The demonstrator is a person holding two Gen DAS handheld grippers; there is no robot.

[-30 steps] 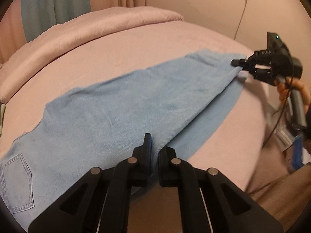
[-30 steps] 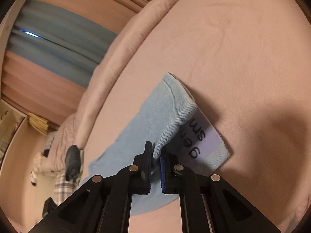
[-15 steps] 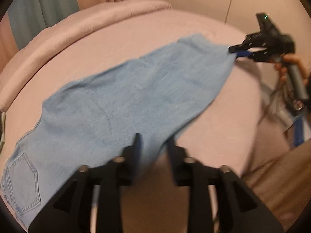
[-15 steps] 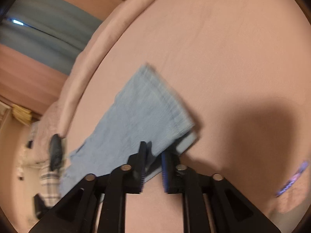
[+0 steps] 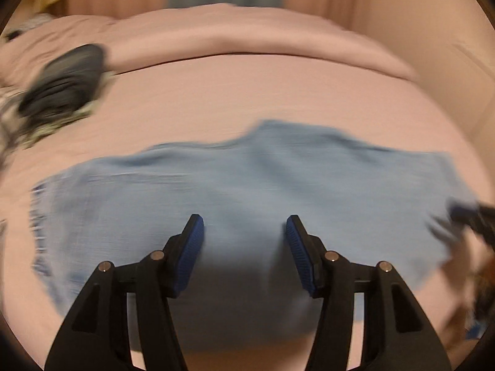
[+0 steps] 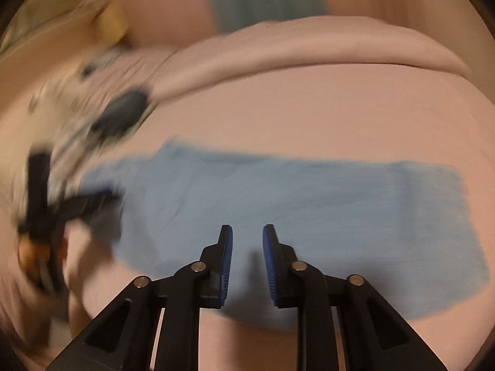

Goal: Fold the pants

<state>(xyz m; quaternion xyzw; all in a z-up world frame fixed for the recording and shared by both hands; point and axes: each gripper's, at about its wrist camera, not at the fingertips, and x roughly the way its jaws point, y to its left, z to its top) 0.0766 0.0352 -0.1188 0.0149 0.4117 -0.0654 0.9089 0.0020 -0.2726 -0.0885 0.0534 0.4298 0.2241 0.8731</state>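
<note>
Now released: pants point(image 5: 247, 185) laid folded lengthwise across the bed point(image 5: 247, 92).
Left gripper point(image 5: 244, 235) fingers opening, right gripper point(image 6: 247, 247) fingers closing, both emptied since the hem grip; crosswise fold remains.

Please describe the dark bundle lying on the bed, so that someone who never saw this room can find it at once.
Start at the big pink bed. The light blue pants lie flat across its near part; look past them to the far left, near the rolled pink blanket. There lies the dark bundle, on top of checked cloth. It is the only dark grey, lumpy thing on the bed.
</note>
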